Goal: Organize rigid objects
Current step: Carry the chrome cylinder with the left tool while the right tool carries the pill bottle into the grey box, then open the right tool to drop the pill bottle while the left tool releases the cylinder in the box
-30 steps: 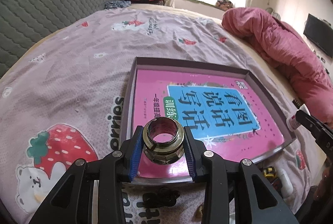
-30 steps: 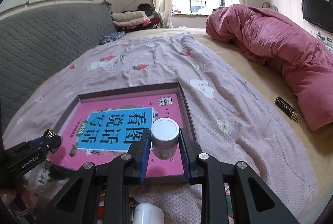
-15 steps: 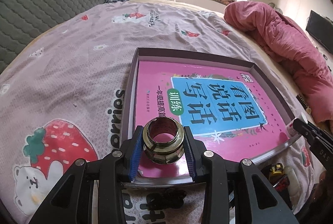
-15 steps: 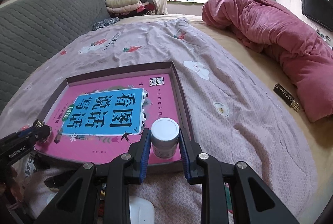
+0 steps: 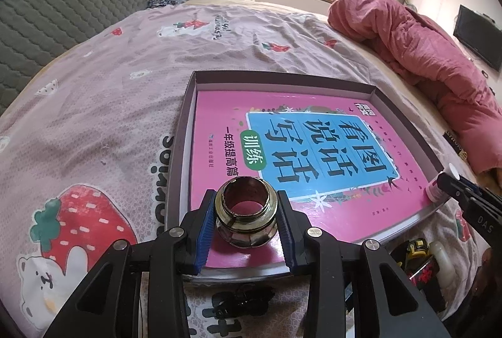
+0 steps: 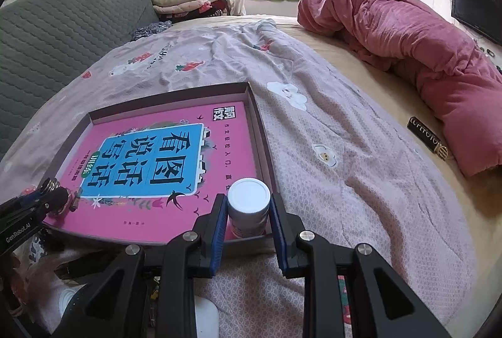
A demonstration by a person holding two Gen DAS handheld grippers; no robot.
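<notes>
The metal ring fitting (image 5: 245, 210) sat clamped between the blue pads of the left gripper (image 5: 246, 223), its open bore tilted up and away, over the near left corner of the shallow box tray (image 5: 187, 105) and the pink workbook (image 5: 313, 143) lying flat inside it; the small white-capped bottle (image 6: 248, 206) stood upright, pinched in the right gripper (image 6: 248, 225), over the tray's near right corner, just inside its wall; each piece lay straight ahead of its own gripper and each hand was nearer its own corner, so a short drop onto the book would probably do; the tray rested on the strawberry-print bedsheet (image 5: 94, 105), with a crumpled pink quilt (image 6: 408, 33) well apart towards the bed's far right edge.
</notes>
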